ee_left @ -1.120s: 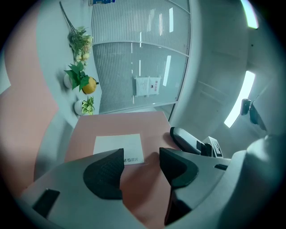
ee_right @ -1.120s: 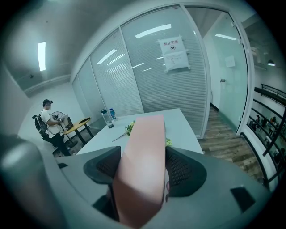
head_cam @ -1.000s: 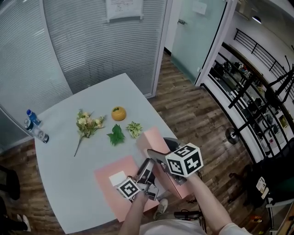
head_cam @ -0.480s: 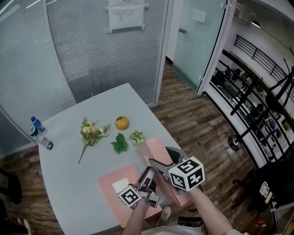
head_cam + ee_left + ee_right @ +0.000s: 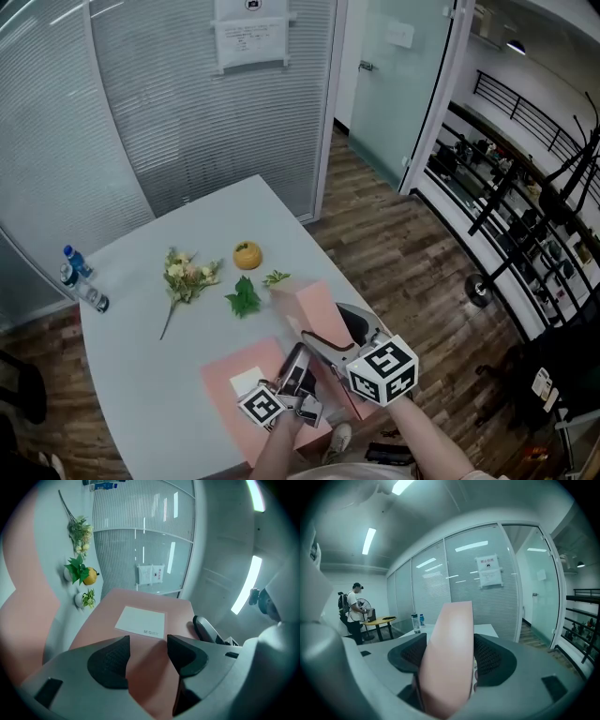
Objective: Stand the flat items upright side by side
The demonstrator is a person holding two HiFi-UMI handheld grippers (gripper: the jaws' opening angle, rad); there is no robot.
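On the grey table (image 5: 141, 309), one pink box (image 5: 225, 394) lay flat at lower centre. The other pink box (image 5: 314, 305) tilted just right of it, pinched in my right gripper (image 5: 445, 656). My left gripper (image 5: 147, 653) was spread, gripping nothing. I'd tip it fully upright, steady its base, then release slowly

Flowers (image 5: 187, 277), leaf (image 5: 244, 298) and orange (image 5: 247, 255) lie on the table (image 5: 141, 366) behind the flat box (image 5: 230, 370), raised box (image 5: 314, 309) rightward.
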